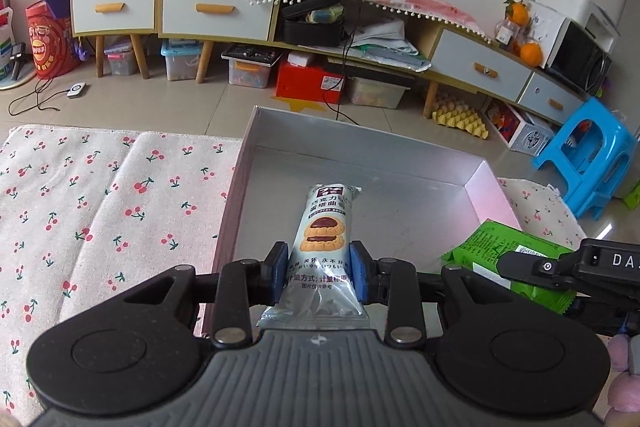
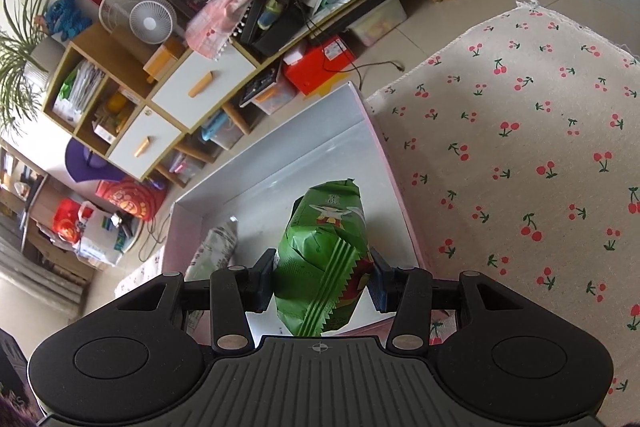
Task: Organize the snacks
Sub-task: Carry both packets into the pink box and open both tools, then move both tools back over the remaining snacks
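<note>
Snacks sit in both claws above the box (image 1: 440, 163), a pale open tray resting on the cherry-print cloth (image 1: 100, 195) of the tabletop. The left claw (image 1: 320, 267) is clamped on a grey biscuit pack (image 1: 324, 227), pads pressing its sides, the pack pointing forward over the box's interior. The right claw (image 2: 324, 279) is clamped on a green pack (image 2: 324, 243), held over the box near its right wall, with the biscuit pack just to its left.
</note>
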`<action>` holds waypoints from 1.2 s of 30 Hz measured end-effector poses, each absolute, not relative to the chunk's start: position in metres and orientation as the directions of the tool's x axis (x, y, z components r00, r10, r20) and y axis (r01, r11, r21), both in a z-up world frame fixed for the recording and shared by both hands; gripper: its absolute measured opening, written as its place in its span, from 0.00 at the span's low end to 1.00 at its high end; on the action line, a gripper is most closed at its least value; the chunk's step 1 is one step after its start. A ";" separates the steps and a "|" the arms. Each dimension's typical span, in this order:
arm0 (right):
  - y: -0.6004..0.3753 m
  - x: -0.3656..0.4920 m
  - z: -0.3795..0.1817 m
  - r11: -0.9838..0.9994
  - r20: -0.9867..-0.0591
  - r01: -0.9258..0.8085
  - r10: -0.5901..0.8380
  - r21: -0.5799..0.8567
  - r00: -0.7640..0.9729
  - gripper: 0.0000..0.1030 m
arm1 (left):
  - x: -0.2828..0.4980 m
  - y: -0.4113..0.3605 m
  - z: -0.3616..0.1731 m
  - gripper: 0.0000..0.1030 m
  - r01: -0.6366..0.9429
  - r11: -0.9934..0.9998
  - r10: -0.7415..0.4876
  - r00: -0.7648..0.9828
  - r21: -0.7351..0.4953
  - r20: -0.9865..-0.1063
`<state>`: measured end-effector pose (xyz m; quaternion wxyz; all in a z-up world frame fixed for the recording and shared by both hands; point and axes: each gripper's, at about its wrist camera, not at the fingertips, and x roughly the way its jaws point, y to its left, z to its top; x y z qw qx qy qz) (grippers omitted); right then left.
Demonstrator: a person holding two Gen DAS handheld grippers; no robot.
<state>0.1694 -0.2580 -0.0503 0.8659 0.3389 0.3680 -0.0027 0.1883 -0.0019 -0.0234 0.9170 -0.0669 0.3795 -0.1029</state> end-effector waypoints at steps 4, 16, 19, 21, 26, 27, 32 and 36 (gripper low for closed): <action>-0.259 0.168 -0.047 0.763 -0.632 0.258 0.242 0.592 0.736 0.52 | 0.187 -0.004 -0.020 0.34 0.144 0.970 -0.241 0.696 -0.198 -0.677; -0.256 0.153 -0.022 0.787 -0.606 0.206 0.250 0.582 0.755 0.79 | 0.170 -0.007 -0.005 0.76 0.154 0.966 -0.255 0.695 -0.206 -0.673; -0.253 0.146 -0.015 0.812 -0.620 0.192 0.244 0.551 0.746 0.81 | 0.164 -0.004 -0.002 0.82 0.147 0.967 -0.251 0.691 -0.207 -0.678; -0.251 0.140 -0.010 0.822 -0.620 0.178 0.247 0.542 0.745 0.83 | 0.159 -0.001 0.001 0.87 0.145 0.968 -0.249 0.690 -0.207 -0.679; -0.245 0.127 -0.001 0.845 -0.642 0.167 0.242 0.507 0.728 0.85 | 0.147 0.006 0.007 0.94 0.144 0.971 -0.236 0.686 -0.189 -0.689; -0.244 0.125 0.001 0.850 -0.647 0.167 0.237 0.499 0.725 0.85 | 0.145 0.007 0.009 0.96 0.143 0.973 -0.231 0.686 -0.183 -0.690; -0.236 0.114 0.011 0.871 -0.667 0.162 0.223 0.464 0.711 0.85 | 0.135 0.014 0.020 0.98 0.137 0.978 -0.210 0.679 -0.160 -0.704; -0.226 0.104 0.018 0.883 -0.693 0.166 0.217 0.440 0.687 0.88 | 0.125 0.019 0.027 0.99 0.134 0.980 -0.200 0.678 -0.149 -0.707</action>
